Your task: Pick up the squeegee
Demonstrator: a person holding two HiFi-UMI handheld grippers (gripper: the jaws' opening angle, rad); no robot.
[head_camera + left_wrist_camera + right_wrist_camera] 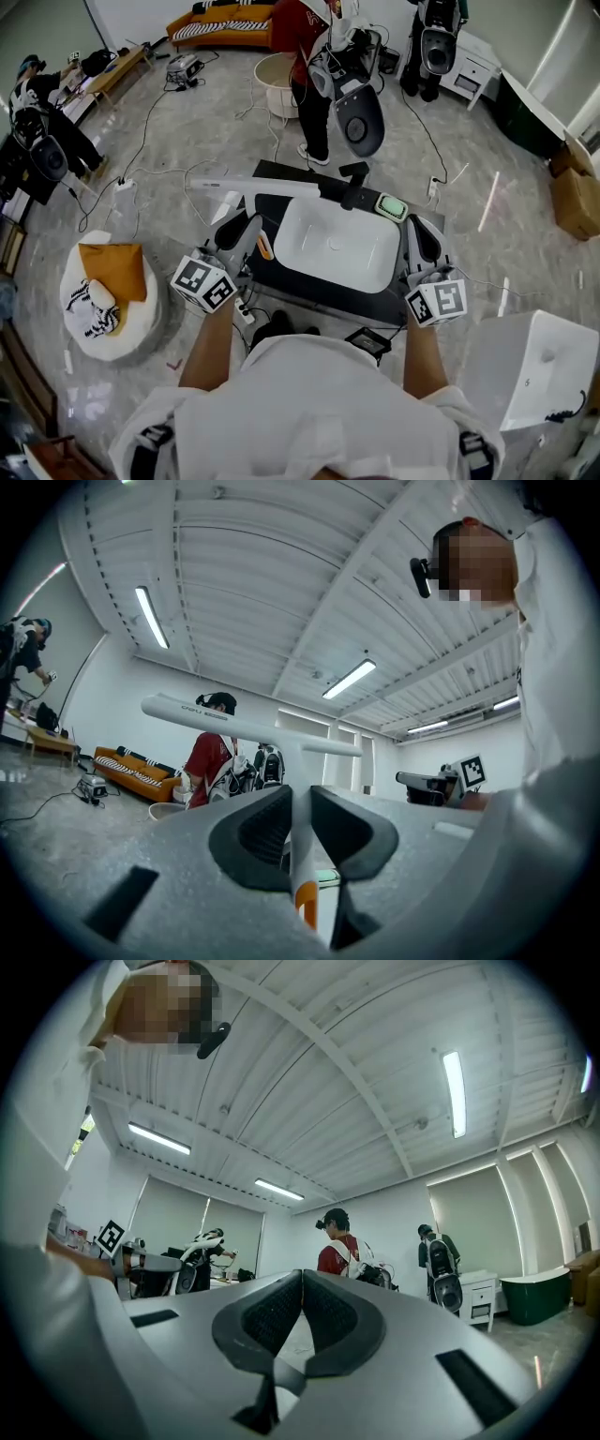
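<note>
Left tongs (300, 795) grip the white T-shaped plastic squeegee (246, 727) by its handle, left of the white rectangular basin (330, 246); right tongs (302, 1280) closed, empty.

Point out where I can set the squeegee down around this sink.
The bowl of the basin is bare, and so is the strip of black counter along its near edge. The far rim is crowded: the tap and a green pad sit there. The squeegee is clamped in the left gripper.
</note>
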